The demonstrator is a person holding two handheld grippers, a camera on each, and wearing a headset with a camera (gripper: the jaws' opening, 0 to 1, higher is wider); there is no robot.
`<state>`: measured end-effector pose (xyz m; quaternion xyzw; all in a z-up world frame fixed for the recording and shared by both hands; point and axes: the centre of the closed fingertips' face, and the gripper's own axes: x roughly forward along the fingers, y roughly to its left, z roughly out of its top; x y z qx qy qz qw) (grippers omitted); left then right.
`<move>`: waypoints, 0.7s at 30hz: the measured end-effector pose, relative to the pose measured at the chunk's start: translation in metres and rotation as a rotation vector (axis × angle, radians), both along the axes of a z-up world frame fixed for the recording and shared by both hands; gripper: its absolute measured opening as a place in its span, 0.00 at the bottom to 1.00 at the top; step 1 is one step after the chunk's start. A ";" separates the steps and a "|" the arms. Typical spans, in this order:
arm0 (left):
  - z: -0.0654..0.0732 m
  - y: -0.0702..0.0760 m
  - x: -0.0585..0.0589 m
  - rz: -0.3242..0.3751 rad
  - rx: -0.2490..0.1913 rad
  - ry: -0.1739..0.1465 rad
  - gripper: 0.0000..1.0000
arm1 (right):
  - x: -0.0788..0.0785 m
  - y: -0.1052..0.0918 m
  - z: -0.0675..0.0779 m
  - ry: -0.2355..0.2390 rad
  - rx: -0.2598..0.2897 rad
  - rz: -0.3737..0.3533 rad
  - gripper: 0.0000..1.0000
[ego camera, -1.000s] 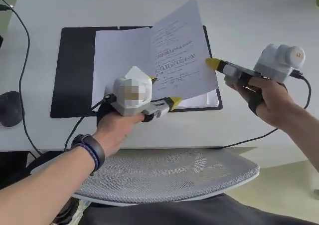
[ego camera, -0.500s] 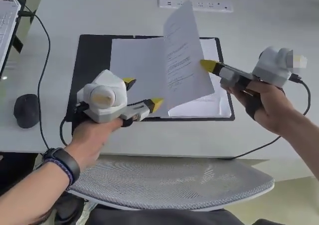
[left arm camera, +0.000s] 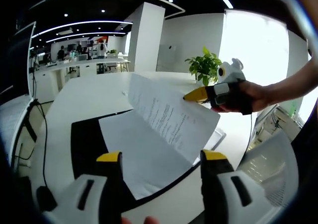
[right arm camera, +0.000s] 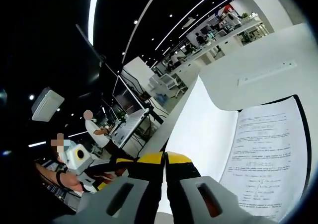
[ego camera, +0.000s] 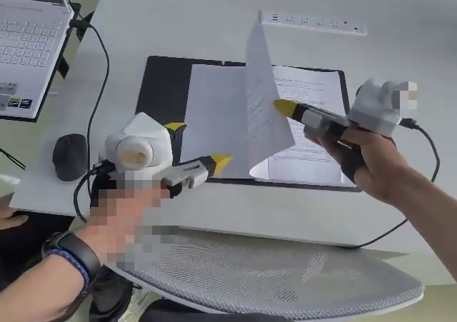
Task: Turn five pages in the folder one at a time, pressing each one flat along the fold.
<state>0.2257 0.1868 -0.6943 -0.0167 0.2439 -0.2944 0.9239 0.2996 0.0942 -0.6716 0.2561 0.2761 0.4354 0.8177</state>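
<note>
A black folder [ego camera: 163, 97] lies open on the white table. One printed page [ego camera: 260, 108] stands almost upright over the fold, and my right gripper [ego camera: 284, 108] is shut on its right edge. In the right gripper view the yellow jaws [right arm camera: 165, 160] pinch that sheet [right arm camera: 198, 129], with the following printed page [right arm camera: 263, 159] flat to its right. My left gripper [ego camera: 198, 145] hovers open over the folder's front left part, clear of the paper. Its own view shows the wide-apart gripper [left arm camera: 161, 157], the raised page [left arm camera: 169, 117] and the right gripper [left arm camera: 198, 94] beyond.
A laptop [ego camera: 28, 43] sits at the far left with a mouse [ego camera: 70, 156] and cables near it. A power strip [ego camera: 314, 23] lies behind the folder. A mesh chair back [ego camera: 271, 265] runs along the table's front edge.
The right gripper has carried the page leftward, from leaning right to nearly upright. The left gripper has pulled away to the left of the sheet. The head camera has also shifted.
</note>
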 end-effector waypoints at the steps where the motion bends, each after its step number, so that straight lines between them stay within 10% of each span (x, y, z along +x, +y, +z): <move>1: 0.000 0.003 0.000 0.006 -0.002 0.002 0.62 | 0.000 0.004 -0.001 0.000 -0.001 0.005 0.00; 21: -0.008 0.009 -0.015 -0.032 -0.018 0.061 0.63 | -0.004 0.093 -0.049 0.090 -0.050 0.124 0.00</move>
